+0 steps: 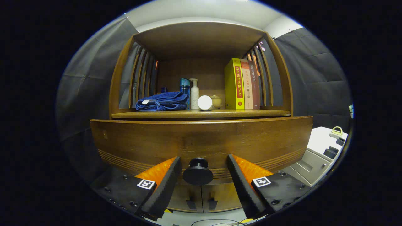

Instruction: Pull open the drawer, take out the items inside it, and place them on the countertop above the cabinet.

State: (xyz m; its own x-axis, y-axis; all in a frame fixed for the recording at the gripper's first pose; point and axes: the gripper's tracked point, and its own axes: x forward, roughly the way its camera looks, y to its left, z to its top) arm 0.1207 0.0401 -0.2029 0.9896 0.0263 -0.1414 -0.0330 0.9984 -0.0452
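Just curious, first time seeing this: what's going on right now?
Gripper open, fingers either side of the drawer knob. Drawer looks shut. Nothing in the way.

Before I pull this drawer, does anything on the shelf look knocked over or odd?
One thing: a white jar lies on its side between the pump bottle and the small teapot. The gripper is open around the drawer knob.

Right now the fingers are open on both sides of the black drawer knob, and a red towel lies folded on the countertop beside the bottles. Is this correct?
Not quite: the towel is blue, not red. The gripper view shows it folded on the countertop beside the bottles. The rest holds: the gripper has its fingers open on both sides of the black drawer knob, not touching it.
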